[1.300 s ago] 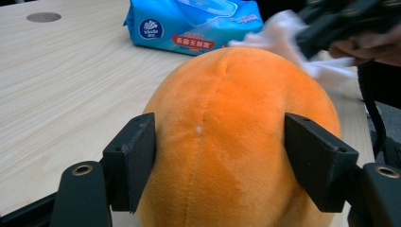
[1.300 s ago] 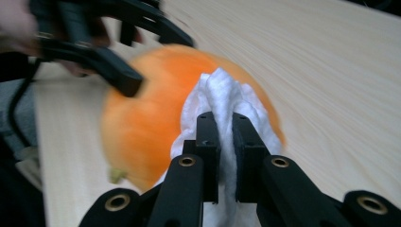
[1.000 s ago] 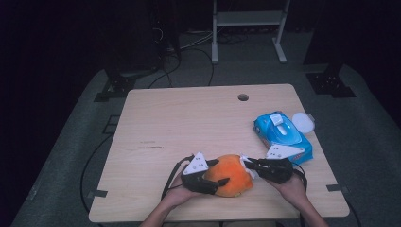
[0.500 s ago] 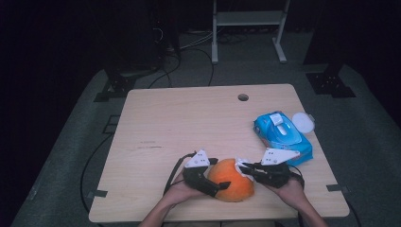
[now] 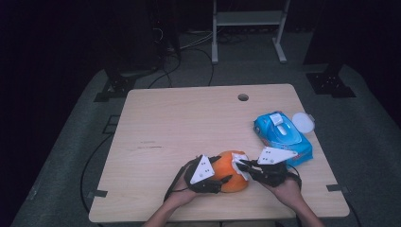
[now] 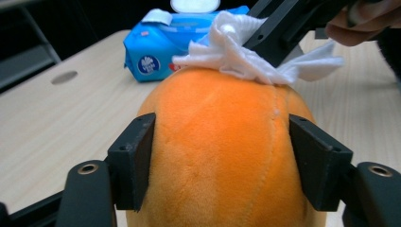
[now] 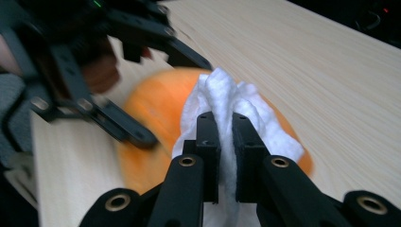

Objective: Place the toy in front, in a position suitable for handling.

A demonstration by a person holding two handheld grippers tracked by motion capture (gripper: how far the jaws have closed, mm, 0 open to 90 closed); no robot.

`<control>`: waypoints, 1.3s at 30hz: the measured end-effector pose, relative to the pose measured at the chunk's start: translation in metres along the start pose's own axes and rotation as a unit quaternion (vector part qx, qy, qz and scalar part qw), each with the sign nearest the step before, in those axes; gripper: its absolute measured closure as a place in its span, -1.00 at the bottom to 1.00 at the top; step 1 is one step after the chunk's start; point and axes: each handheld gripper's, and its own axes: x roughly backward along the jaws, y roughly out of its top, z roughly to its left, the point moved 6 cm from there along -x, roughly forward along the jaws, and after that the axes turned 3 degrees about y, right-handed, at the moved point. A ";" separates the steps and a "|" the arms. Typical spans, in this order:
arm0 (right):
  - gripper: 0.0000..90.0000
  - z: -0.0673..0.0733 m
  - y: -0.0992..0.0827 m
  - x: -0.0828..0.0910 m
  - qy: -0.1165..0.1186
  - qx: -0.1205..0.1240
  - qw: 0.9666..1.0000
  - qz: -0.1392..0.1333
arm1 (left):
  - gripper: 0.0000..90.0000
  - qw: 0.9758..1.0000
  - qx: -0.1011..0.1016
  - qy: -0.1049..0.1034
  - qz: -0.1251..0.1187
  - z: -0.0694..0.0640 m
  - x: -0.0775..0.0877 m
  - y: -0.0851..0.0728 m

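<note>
Dark room w/ black floor mat and a metal stand at the back; light wood tabletop point(image 5: 189, 123) fills the middle, mostly bare, cable hole point(image 5: 243, 97) near the far edge.

Blue wet-wipe pack point(image 5: 283, 137) lies at the right side, lid flipped open, just beyond the right hand.

Orange plush ball point(image 5: 229, 171) sits on the tabletop near the front edge, between both hands. Left hand-held gripper point(image 6: 222, 156) has its jaws on either flank of the plush; they've just been closing in, and the pads now press the fabric, so it's gripping the plush to steady it.

Right hand-held gripper point(image 7: 220, 156) is clamped shut on a white wipe point(image 7: 227, 106), bunched up btw the jaws. Wipe touches the top/right side of the plush, as the left gripper view shows point(image 6: 246, 56).

Step in hand, by my read: wiping the plush surface w/ the wipe while the other side holds it in place.

Next move prob. calls for: keep the left grip firm but not crushing, drag the wipe across the fabric w/ light pressure, then rotate the plush to reach an uncleaned patch. Keep the wipe from slipping out.
</note>
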 end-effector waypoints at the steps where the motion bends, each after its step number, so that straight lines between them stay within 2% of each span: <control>1: 0.83 -0.003 -0.003 0.001 -0.006 -0.004 1.000 0.005 | -0.36 1.000 0.002 -0.002 0.000 0.000 0.000 0.000; 5: 0.83 -0.013 -0.011 0.007 -0.014 -0.031 0.999 0.008 | -0.41 1.000 0.002 -0.002 -0.001 -0.004 -0.002 0.001; 7: 0.83 -0.006 -0.006 0.006 -0.010 -0.023 1.000 0.002 | -0.43 1.000 -0.010 0.000 -0.001 -0.007 -0.003 0.002; 8: 0.83 -0.002 -0.003 0.005 -0.010 -0.012 1.000 0.002 | -0.44 1.000 -0.014 0.004 0.000 -0.008 -0.003 0.002; 10: 0.83 0.005 0.002 0.000 -0.012 0.010 1.000 0.009 | -0.52 1.000 -0.010 0.004 0.005 -0.006 -0.003 0.001; 11: 0.83 0.007 0.003 -0.001 -0.012 0.018 1.000 0.013 | -0.58 1.000 0.003 -0.005 0.006 -0.004 -0.002 0.001; 13: 0.83 0.007 0.001 -0.002 -0.004 0.016 1.000 0.014 | -0.71 0.999 0.038 -0.023 0.002 0.004 0.002 0.002; 15: 0.83 0.004 -0.002 0.000 -0.005 0.015 1.000 0.017 | -0.79 0.997 0.071 -0.027 0.005 0.012 0.002 0.001; 17: 0.83 0.000 -0.006 0.002 -0.005 0.008 1.000 0.017 | -0.69 0.994 0.096 -0.042 0.013 0.015 -0.001 -0.004; 19: 0.83 -0.002 -0.006 0.002 -0.005 0.002 1.000 0.018 | -0.52 0.995 0.089 -0.035 0.014 0.012 -0.002 -0.005; 21: 0.83 0.000 -0.002 0.001 -0.008 0.002 1.000 0.013 | -0.46 0.997 0.068 -0.018 0.019 0.006 -0.002 -0.002; 23: 0.83 0.008 0.004 -0.001 0.003 0.009 1.000 0.001 | -0.44 0.999 0.037 -0.008 0.021 -0.003 -0.002 0.003; 24: 0.83 0.012 0.007 -0.002 0.010 0.015 1.000 -0.006 | -0.44 0.999 0.022 -0.004 0.025 -0.007 -0.002 0.004; 25: 0.83 0.016 0.010 -0.003 0.010 0.023 1.000 -0.005 | -0.44 1.000 0.015 -0.005 0.026 -0.011 -0.001 0.006; 27: 0.83 0.017 0.011 -0.002 0.010 0.030 0.999 -0.001 | -0.45 0.999 0.021 -0.017 0.023 -0.012 0.001 0.006; 29: 0.83 0.013 0.008 0.001 0.016 0.025 1.000 -0.003 | -0.46 0.999 0.029 -0.042 0.020 -0.010 0.005 0.006; 30: 0.83 0.011 0.006 0.003 0.015 0.023 1.000 -0.001 | -0.47 0.998 0.029 -0.046 0.019 -0.008 0.006 0.006; 33: 0.83 0.005 -0.001 0.006 0.001 0.025 1.000 0.008 | -0.49 0.998 0.047 -0.043 0.021 -0.003 0.005 0.004; 35: 0.83 0.003 -0.003 0.006 0.000 0.013 1.000 0.006 | -0.44 0.999 0.034 -0.028 0.024 -0.005 0.002 0.004; 37: 0.83 0.007 0.001 0.005 -0.003 0.019 1.000 0.005 | -0.43 0.999 0.016 -0.015 0.027 -0.010 -0.001 0.006; 39: 0.83 0.016 0.007 0.002 0.014 0.020 1.000 -0.007 | -0.43 0.999 0.005 -0.020 0.026 -0.015 -0.002 0.008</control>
